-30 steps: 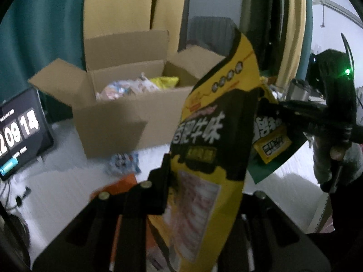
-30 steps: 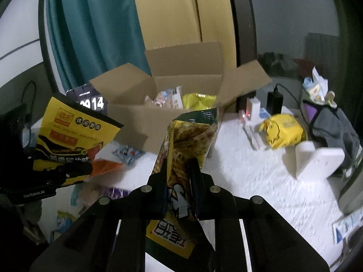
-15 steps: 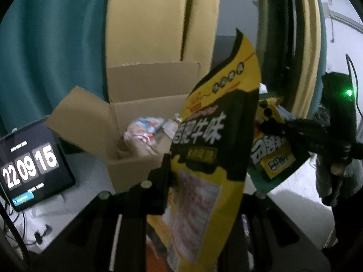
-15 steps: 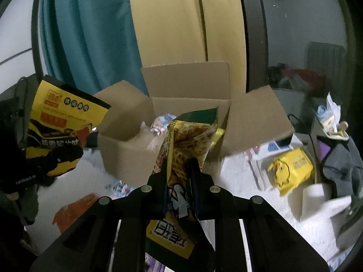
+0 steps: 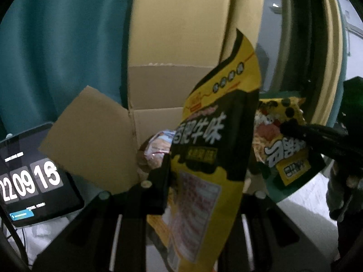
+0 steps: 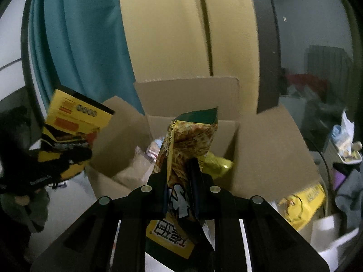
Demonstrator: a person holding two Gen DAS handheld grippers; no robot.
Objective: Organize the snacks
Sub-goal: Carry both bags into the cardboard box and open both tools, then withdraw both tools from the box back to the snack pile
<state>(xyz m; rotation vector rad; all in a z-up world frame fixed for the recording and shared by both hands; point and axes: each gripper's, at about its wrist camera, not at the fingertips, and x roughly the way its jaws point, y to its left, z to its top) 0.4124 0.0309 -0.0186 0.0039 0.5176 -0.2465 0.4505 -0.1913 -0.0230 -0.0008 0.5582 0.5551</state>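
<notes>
Yellow-and-black snack bag [image 5: 204,158] is shown clamped between the jaws of the left gripper [image 5: 195,181], standing upright in front of the open cardboard box [image 5: 154,90]. A green-edged snack bag [image 6: 188,140] is held likewise by the clenched jaws of the right gripper [image 6: 179,181], raised over the near edge of the same box, whose flaps are spread outward. Several wrapped snacks [image 6: 154,147] and a yellow packet [image 6: 215,163] are seen lying inside the box. In the left wrist view the right gripper with its bag appears at the right edge; a tablet [image 5: 34,176] displaying clock digits stands to the left of the box. Teal and yellow curtains [image 6: 90,45] hang behind. A further yellow bag [image 6: 304,201] lies to the right of the box.
</notes>
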